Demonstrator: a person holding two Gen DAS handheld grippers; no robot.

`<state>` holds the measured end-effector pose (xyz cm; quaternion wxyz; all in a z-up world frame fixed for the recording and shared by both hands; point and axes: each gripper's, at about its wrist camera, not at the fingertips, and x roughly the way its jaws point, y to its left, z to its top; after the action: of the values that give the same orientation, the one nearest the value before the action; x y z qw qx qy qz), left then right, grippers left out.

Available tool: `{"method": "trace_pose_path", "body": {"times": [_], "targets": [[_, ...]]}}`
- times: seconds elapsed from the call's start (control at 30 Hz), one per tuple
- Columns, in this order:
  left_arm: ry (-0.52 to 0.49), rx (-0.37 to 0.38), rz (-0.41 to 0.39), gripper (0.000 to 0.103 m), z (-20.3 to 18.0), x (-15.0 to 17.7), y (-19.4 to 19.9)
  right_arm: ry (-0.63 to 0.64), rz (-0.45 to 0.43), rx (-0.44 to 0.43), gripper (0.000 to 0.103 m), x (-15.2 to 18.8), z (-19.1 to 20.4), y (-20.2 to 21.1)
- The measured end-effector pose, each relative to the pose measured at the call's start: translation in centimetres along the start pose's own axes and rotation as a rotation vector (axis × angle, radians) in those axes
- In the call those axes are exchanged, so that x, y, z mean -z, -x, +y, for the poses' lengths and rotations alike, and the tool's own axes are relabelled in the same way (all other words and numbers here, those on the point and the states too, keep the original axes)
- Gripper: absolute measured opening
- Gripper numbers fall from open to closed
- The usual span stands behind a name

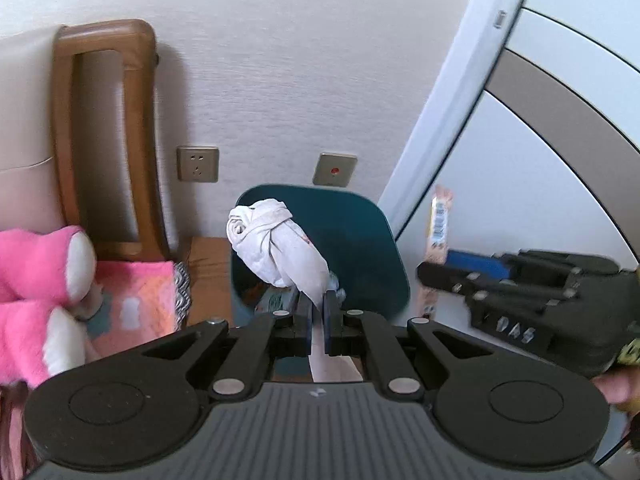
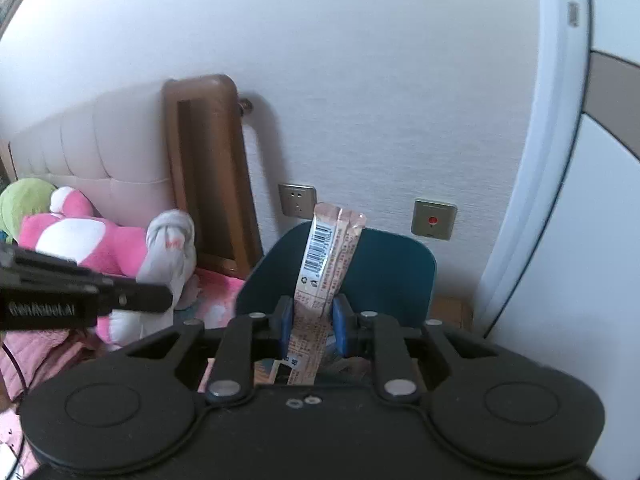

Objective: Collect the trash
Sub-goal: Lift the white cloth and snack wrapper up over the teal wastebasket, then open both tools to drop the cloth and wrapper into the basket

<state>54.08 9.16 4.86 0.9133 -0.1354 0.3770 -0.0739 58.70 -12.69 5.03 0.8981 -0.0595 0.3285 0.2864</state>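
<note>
left gripper [image 1: 318,312] clamped nearly closed, right gripper [image 2: 312,320] pinched shut, both raised side by side

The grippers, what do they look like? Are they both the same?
Yes, they match. The left gripper and right gripper are black plastic with blue pads on the fingers, silver round bolts on the linkage bars and two big round bumps on the body. One side has raised white lettering. A thin dark cable hangs nearby.

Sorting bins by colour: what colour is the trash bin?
Dark teal trash bin, clearest in the right wrist view.
</note>
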Motion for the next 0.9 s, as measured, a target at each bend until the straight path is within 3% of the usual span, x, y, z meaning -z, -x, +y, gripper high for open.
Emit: {"method": "trace_pose_path", "body": {"times": [0.17,0.37,0.6,0.9], "targets": [[0.043,-0.009,0.057,0.005,0.2,-4.3,-6.1,0.01,0.057,-0.024,0.02,-2.1,-3.1,-5.4],[0.052,-0.076,0.147,0.005,-0.3,-6.1,-12.8,0.044,0.165,-0.056,0.02,-3.1,-5.5,-12.3],[0.109,-0.105,0.311,0.005,0.3,-4.5,-19.7,0.078,0.3,-0.09,0.02,-1.2,-6.2,-16.9],[0.096,-0.16,0.419,0.005,0.7,-2.7,-23.9,0.092,0.398,-0.124,0.022,1.1,-6.7,-19.7]]}}
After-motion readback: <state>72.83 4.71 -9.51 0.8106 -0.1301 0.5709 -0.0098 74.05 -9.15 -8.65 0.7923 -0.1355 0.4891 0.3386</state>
